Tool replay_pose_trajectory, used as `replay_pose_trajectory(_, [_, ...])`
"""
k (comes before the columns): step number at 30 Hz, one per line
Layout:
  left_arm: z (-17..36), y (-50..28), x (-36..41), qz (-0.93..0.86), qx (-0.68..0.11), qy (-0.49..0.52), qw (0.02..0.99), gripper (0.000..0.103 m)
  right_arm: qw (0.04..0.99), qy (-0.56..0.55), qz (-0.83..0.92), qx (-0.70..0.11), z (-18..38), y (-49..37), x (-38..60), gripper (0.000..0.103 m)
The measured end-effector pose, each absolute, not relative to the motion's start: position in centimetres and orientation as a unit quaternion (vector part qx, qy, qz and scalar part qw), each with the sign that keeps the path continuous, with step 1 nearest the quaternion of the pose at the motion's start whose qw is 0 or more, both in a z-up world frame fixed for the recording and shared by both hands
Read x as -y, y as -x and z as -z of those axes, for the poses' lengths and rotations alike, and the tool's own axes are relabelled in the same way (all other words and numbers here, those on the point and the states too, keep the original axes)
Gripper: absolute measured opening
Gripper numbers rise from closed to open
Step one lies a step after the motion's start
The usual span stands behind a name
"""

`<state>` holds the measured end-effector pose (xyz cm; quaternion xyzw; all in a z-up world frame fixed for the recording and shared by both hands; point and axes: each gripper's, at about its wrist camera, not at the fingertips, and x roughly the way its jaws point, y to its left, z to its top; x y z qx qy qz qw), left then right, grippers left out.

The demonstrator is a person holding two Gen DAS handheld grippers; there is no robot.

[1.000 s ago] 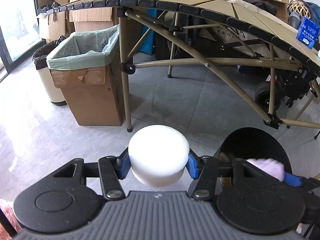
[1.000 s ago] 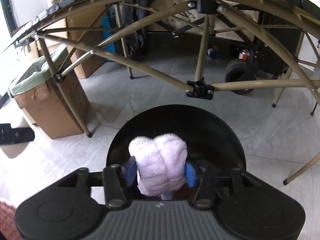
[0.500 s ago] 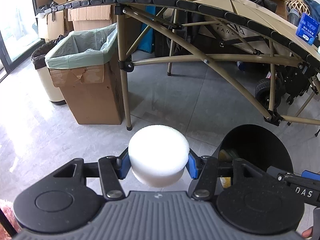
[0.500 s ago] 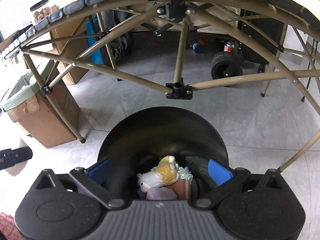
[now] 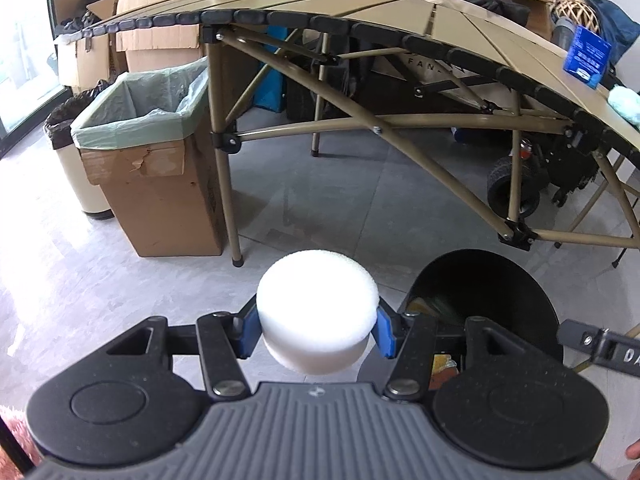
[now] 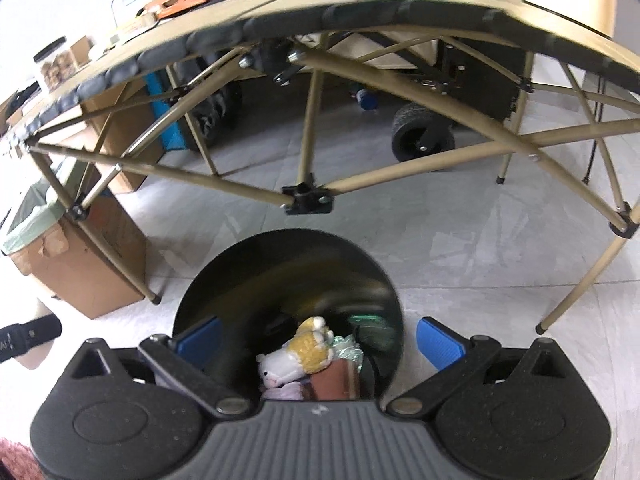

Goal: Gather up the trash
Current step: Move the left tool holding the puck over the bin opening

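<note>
My left gripper (image 5: 316, 330) is shut on a white round foam puck (image 5: 317, 310) and holds it above the floor, left of a black round bin (image 5: 500, 280). My right gripper (image 6: 320, 340) is open and empty, right above the same black bin (image 6: 280, 264). Inside the bin lie a yellow and white plush toy (image 6: 298, 358), a pale purple fluffy cloth (image 6: 282, 392), a brown item and a greenish wrapper. A pale green crumpled piece (image 5: 624, 102) and a blue box (image 5: 586, 56) lie on the folding table.
A tan folding table (image 5: 400, 12) with crossed legs stands ahead. A cardboard box lined with a green bag (image 5: 148, 152) stands by its left leg, with a small bin (image 5: 72, 152) behind it. Boxes and a wheeled cart (image 6: 424, 136) sit under and behind the table.
My right gripper opened and dropped the purple fluffy cloth into the black bin, then rose and tilted up. My left gripper still holds the foam puck and rose slightly.
</note>
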<state>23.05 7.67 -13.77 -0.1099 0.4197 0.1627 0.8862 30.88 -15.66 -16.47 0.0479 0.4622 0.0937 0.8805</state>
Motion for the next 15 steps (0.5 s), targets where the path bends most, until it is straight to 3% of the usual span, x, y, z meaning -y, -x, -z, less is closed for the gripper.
replay_pose_trajectory(15, [14.6,-26.3,-1.6,-0.081,-0.458,0.068,0.883,0.055,0.883,-0.071,-0.041,-0.462,15.0,-30.9,21.1,0.103])
